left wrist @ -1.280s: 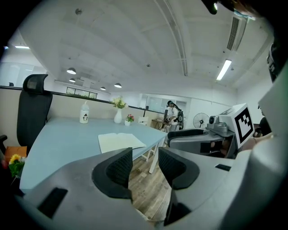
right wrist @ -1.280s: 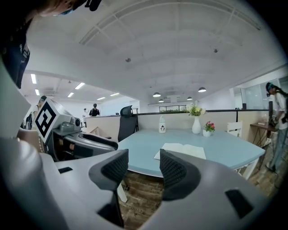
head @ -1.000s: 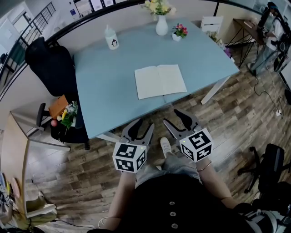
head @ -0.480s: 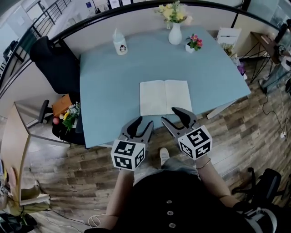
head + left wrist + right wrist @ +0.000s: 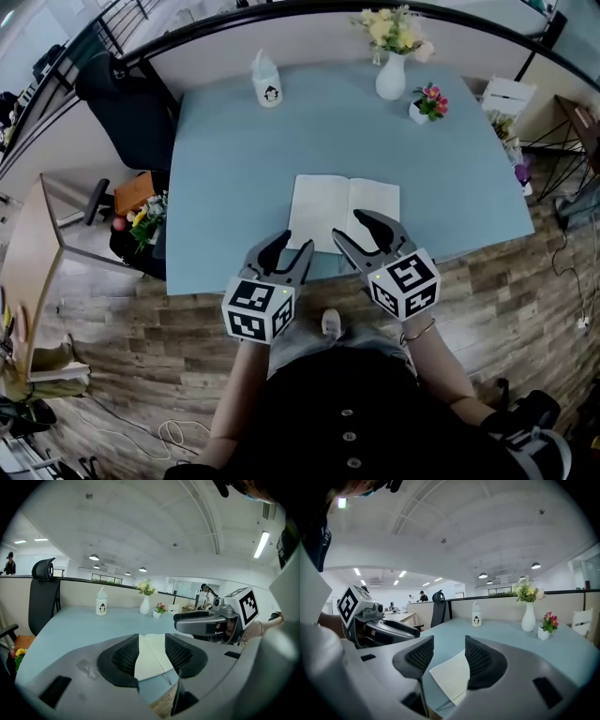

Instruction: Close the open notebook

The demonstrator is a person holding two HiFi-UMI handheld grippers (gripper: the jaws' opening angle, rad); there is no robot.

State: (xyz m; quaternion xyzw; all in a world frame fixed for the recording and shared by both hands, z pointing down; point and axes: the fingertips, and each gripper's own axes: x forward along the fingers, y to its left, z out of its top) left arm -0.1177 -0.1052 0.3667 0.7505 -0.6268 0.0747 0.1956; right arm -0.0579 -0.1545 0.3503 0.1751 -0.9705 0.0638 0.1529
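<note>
The open white paper notebook (image 5: 345, 212) lay flat on the pale blue rectangular table (image 5: 225, 159) just ahead of the left gripper (image 5: 292, 247) and the right gripper (image 5: 351, 228), which hovered side by side, jaws spread, gripping nothing

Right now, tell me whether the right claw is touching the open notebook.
Apart. The left gripper view shows the right claw side-on, hanging in air above the open notebook; its jaws stand open and empty.
</note>
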